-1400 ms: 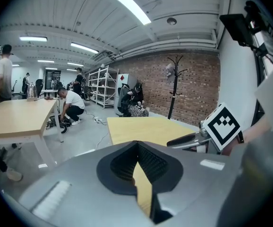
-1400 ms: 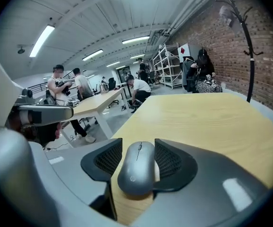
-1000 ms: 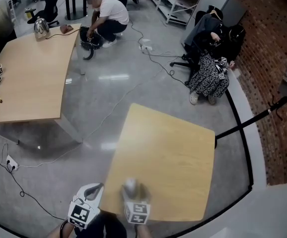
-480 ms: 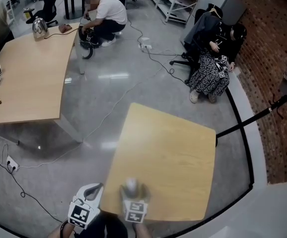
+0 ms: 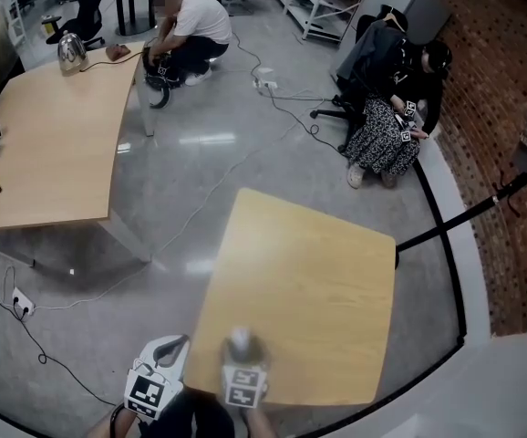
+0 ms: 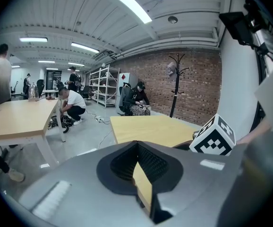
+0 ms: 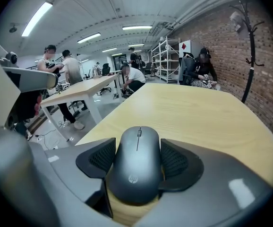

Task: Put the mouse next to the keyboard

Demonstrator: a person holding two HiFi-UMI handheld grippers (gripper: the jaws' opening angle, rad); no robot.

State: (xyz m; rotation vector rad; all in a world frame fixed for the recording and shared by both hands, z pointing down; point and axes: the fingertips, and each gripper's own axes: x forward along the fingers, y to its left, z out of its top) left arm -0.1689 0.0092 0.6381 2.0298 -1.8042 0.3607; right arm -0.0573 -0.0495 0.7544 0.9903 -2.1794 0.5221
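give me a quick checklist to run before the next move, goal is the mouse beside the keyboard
1. Mouse between the right gripper jaws: ok, it is centred between the pads.
2. Grip made: ok, it seems. The jaws have just been closing and the pads look to meet the mouse's sides.
3. Mouse lifted: not ok, it rests on the table near its near edge.
4. Keyboard located: not ok, none shows in any view.
5. Left gripper out of the way: ok, it is shut on nothing, off to the side.
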